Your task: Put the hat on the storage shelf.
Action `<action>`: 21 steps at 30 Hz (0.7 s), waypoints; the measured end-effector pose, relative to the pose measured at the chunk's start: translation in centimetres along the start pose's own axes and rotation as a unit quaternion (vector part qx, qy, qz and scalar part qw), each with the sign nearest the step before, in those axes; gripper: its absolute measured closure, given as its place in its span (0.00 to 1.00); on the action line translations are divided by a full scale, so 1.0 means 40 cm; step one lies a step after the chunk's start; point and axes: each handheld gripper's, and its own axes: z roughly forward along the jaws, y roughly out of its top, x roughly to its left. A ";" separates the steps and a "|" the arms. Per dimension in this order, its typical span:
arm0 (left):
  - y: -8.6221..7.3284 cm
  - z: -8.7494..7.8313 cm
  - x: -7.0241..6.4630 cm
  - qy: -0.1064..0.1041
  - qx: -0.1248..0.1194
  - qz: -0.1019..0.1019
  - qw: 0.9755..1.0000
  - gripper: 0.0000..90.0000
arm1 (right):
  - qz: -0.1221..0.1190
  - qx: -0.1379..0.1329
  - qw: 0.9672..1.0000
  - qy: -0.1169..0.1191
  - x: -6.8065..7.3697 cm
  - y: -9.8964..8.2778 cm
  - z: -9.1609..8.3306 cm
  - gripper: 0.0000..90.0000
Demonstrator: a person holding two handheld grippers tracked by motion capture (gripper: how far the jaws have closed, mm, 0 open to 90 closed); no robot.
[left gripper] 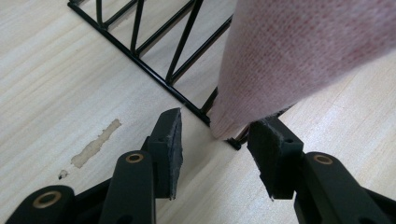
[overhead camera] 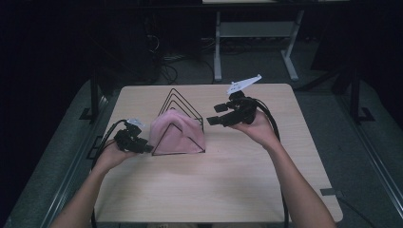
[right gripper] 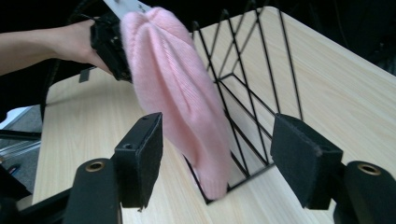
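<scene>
A pink knit hat (overhead camera: 178, 135) hangs draped over the front of a black wire rack (overhead camera: 183, 102) made of triangular frames, on a light wooden table (overhead camera: 247, 180). My left gripper (overhead camera: 147, 148) sits low at the rack's left corner. In the left gripper view it is open (left gripper: 217, 140), with the hat's lower edge (left gripper: 299, 56) just ahead of the gap and neither pad pressing on it. My right gripper (overhead camera: 215, 114) is held right of the rack, above the table. Its jaws are open (right gripper: 217, 149) and empty, facing the hat (right gripper: 177, 93) and the rack (right gripper: 261, 84).
A pale scuff mark (left gripper: 95, 144) lies on the tabletop by the left gripper. A white desk frame (overhead camera: 217, 47) stands on the dark floor behind the table. A cable trails from each gripper toward the person. A grey strip (overhead camera: 328, 192) sits at the table's right edge.
</scene>
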 end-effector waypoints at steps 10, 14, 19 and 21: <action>-0.005 -0.015 -0.001 0.001 -0.007 0.002 1.000 0.57 | 0.014 0.005 1.000 -0.026 -0.014 -0.034 -0.048 0.35; -0.006 -0.027 -0.006 0.000 -0.012 0.004 1.000 0.56 | 0.019 0.003 0.999 -0.036 -0.017 -0.050 -0.064 0.35; -0.007 -0.033 -0.009 0.000 -0.016 0.007 1.000 0.55 | 0.026 0.008 0.999 -0.044 -0.019 -0.065 -0.078 0.34; -0.007 -0.033 -0.010 0.000 -0.016 0.007 1.000 0.55 | 0.027 0.007 0.999 -0.046 -0.020 -0.067 -0.081 0.34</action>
